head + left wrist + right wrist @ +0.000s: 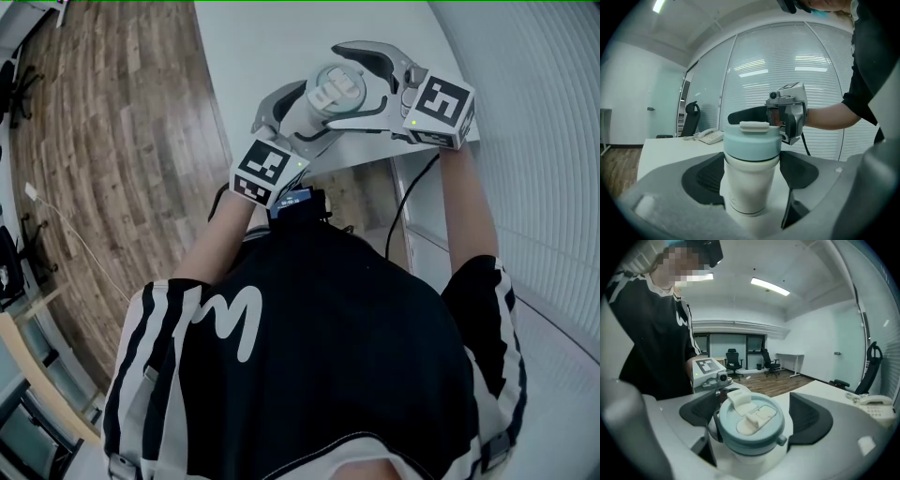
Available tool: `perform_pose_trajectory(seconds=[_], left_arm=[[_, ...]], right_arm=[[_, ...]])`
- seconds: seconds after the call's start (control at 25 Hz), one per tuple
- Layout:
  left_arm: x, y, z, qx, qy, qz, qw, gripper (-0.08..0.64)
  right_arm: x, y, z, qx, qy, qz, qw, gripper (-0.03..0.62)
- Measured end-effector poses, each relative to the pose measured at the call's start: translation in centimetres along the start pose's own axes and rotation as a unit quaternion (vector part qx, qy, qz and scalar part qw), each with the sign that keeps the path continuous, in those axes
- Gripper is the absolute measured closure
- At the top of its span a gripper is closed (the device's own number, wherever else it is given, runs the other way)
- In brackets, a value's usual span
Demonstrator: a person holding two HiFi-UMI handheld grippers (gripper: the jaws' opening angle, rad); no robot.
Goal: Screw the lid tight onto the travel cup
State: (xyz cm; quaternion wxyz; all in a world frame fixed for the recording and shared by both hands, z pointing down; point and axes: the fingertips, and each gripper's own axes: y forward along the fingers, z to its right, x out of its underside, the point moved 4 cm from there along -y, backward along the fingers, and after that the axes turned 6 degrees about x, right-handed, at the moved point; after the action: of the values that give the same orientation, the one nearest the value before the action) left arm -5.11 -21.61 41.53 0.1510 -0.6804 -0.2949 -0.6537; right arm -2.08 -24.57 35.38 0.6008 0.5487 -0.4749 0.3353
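Observation:
A white travel cup [749, 187] with a pale blue lid [752, 140] stands upright near the front edge of the white table [262, 47]. My left gripper [752, 180] is shut on the cup's body below the lid, a dark pad on each side. My right gripper [752, 416] comes from the opposite side and straddles the lid [750, 420]. Its jaws are open, with a small gap showing at the right pad. The lid's flip tab [739, 397] points toward my left gripper. In the head view both grippers meet around the cup [333, 92].
A desk phone [710, 136] lies further back on the table. The table's front edge [375, 161] runs just below the cup, with wooden floor [112, 141] to the left. Slatted blinds [544, 141] line the right side. Office chairs [733, 363] stand far across the room.

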Motion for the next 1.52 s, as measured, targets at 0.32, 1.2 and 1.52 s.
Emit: perform_pose_trajectory(seconds=[0.32,1.2,1.52], left_arm=[[-0.1,-0.1,0.2,-0.002,0.002,0.002,1.0,0.181],[-0.4,0.1,0.3,-0.025,0.0,-0.001,0.9997,0.181],[-0.6,0.0,0.4,-0.012,0.006,-0.002,0.9999,0.181]], right_arm=[[0.5,0.3,-0.2,0.059,0.025,0.03,0.998,0.175],[0.4,0.6,-0.4,0.358,0.108,-0.001,0.928,0.179],[-0.8,-0.9,-0.8,0.047,0.03,-0.011,0.998,0.103]])
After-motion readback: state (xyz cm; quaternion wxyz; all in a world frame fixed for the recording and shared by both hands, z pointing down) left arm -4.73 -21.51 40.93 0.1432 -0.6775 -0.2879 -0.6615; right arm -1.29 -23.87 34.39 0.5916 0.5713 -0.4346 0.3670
